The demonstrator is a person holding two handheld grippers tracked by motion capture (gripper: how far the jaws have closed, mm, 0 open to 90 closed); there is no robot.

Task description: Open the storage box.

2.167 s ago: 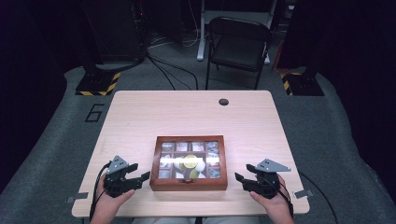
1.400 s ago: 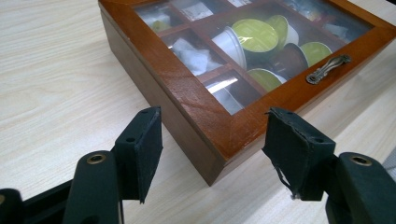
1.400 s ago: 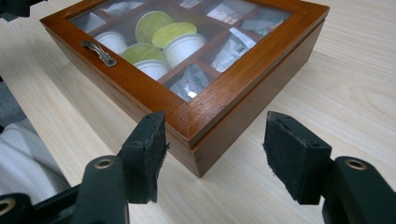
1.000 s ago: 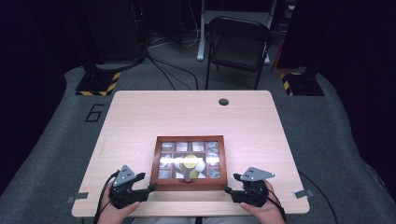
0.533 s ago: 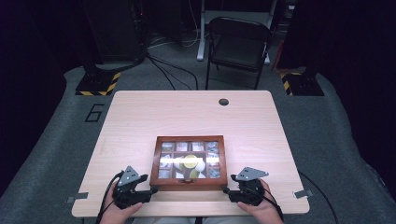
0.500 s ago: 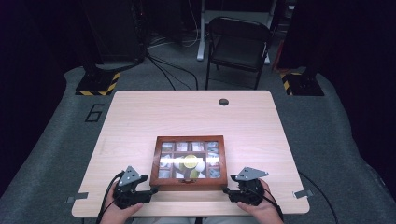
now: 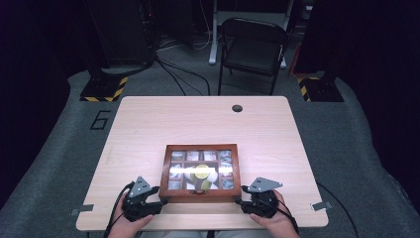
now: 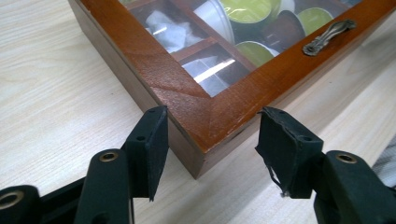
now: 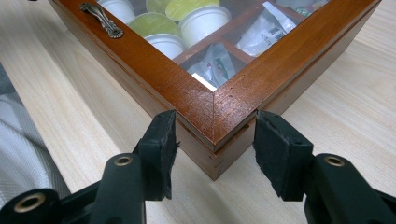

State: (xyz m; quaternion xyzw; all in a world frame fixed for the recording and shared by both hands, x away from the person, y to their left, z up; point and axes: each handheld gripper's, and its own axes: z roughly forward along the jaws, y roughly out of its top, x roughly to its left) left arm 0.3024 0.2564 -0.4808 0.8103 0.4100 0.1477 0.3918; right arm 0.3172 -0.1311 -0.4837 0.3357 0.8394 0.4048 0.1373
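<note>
gripping: left tool [image 8: 210,140] straddles the near left corner of the wooden box [image 7: 201,169]. its jaws have just been closing in, one pad [image 8: 152,142] touching the side wall, the other just off the front face, so not clamped yet as far as i can tell
right side: right tool [image 9: 212,149] does the same at the near right corner. jaws just been closing too, one pad [image 9: 161,149] touching the front wall, the other pad [image 9: 280,151] a hair off the side, so not a firm pinch
why corners: my guess is that a corner per tool lets the box be lifted or slid level without twisting
box: sits on the tabletop [image 7: 148,124] near the person's edge, glass lid shut, brass handle [image 9: 102,18] on the front rail
inside: pods [image 9: 201,21] with green and white tops in the middle, foil sachets [image 9: 264,30] in the side cells. loose stuff, so keeping it flat matters
hands: both hands [image 7: 131,225] low at the tabletop edge
beyond: folding chair [image 7: 252,47] past the far side
</note>
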